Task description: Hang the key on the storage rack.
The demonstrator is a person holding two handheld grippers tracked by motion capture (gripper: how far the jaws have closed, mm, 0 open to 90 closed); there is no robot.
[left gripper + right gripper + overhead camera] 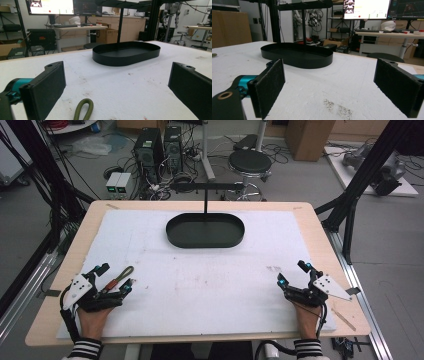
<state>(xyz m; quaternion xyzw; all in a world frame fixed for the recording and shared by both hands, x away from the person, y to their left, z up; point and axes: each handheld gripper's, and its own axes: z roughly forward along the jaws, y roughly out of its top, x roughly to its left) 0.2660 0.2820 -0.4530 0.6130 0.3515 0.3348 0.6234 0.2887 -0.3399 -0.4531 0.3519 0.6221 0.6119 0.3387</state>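
Note:
A black oval tray (205, 231) with an upright post and crossbar stands at the far middle of the white mat; the left gripper view has that tray (126, 53) ahead, and the right gripper view has the tray (297, 55) ahead too. An olive cord loop with a red-brown end (119, 278) lies on the mat between the jaws of my left gripper (116, 276), which rests open at the near left. The loop end of the cord (83, 110) lies untouched between those jaws. My right gripper (294, 272) rests open at the near right with nothing between its jaws.
The white mat (200, 280) covers most of a wooden table (320, 240). Black frame posts stand at both sides. Computer cases, cables and a stool (250, 162) are on the floor beyond the far edge. A dark stain (337, 108) marks the mat near the right gripper.

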